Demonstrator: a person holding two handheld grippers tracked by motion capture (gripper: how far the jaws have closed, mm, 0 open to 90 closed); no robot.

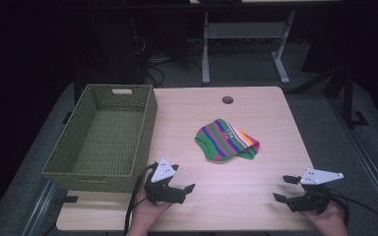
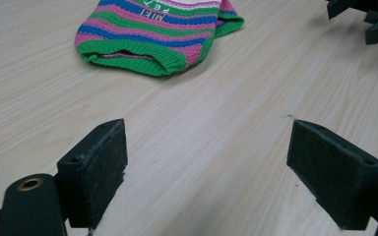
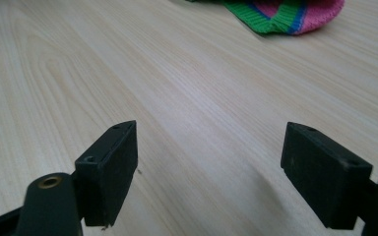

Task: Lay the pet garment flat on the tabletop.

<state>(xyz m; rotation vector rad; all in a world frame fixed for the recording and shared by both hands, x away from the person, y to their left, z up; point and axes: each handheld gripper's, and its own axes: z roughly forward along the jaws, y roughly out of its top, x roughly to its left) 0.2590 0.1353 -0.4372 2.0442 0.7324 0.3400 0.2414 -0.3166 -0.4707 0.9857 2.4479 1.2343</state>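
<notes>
Your left gripper (image 1: 183, 183) sits low over the near-left part of the table (image 1: 270, 128), jaws spread wide with nothing between them. In the left gripper view only bare wood lies in the gap (image 2: 206, 162). Your left hand (image 1: 147, 214) holds it from the bottom edge, and a cable trails down beside the wrist. It is just in front of the near corner of the basket (image 1: 103, 135), close to it; contact can't be judged.

Your right gripper (image 1: 285, 189) is at the near-right edge of the table, jaws also wide apart and empty, pointing left across the table. The right gripper view shows bare wood between them (image 3: 209, 162). Your right hand (image 1: 332, 219) grips it from the bottom right, grey plate on top.

Striped sock (image 1: 228, 140) lies flat near the table's centre, well apart from both grippers, roughly between them and farther back. It has green, pink, blue and orange bands, a green cuff and white lettering. It also sits at the top of the left gripper view (image 2: 152, 34), and its edge at the top of the right gripper view (image 3: 280, 12).

Green woven basket stands on the table's left side, overhanging the left edge. A round hole (image 1: 227, 100) sits in the table top near the far edge.
</notes>
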